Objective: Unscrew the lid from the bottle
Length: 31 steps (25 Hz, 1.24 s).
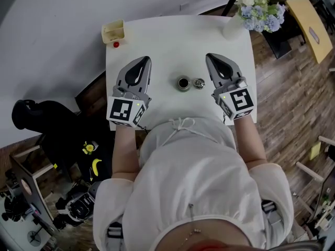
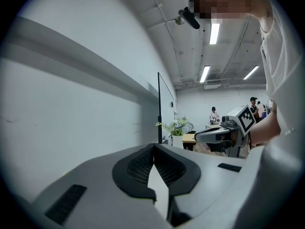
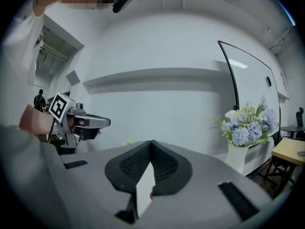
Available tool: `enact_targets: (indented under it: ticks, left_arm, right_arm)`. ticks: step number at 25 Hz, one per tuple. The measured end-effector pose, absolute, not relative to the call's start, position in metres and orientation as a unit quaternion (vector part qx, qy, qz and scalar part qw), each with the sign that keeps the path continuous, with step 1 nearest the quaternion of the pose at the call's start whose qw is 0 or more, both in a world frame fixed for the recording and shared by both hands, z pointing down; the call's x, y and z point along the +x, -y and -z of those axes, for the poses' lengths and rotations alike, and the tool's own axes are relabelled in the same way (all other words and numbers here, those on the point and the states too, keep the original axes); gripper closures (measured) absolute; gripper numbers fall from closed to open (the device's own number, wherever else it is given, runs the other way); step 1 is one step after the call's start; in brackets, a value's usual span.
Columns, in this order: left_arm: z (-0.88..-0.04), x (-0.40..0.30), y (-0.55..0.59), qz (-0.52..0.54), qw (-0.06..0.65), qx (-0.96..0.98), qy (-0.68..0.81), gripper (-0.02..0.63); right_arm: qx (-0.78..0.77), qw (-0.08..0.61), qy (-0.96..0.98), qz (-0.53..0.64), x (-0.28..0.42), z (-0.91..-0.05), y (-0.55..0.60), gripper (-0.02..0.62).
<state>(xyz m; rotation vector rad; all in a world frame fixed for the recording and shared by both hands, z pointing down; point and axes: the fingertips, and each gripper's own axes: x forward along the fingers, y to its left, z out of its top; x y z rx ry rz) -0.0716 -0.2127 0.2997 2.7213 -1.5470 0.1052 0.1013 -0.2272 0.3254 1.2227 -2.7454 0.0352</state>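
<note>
We see the left gripper (image 1: 144,60) and the right gripper (image 1: 210,57) held over the white table (image 1: 172,35), one at each side, both pointing away from the person toward the far edge. In each gripper's own view the two jaws meet tip to tip with nothing between them, so both are closed and empty. The bottle (image 1: 183,82), a small dark jar with its mouth open, stands on the table between the two grippers, nearer the person than either tip and touched by neither. Its lid (image 1: 198,82) lies just beside it on the right, closer to the right gripper. At the far left corner we find a small cream box (image 1: 113,31) with a red piece (image 1: 116,44) next to it, and at the far right corner a vase of flowers (image 1: 252,9).
</note>
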Motion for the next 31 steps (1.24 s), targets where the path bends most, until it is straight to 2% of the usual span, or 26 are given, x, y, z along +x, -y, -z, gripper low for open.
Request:
enact_targets:
  ticks: [31]
  left_arm:
    - [-0.315, -0.067, 0.208, -0.039, 0.032, 0.87, 0.491, 0.584]
  right_arm:
    - [0.425, 0.069, 0.902, -0.041, 0.107, -0.339, 0.215, 0.594]
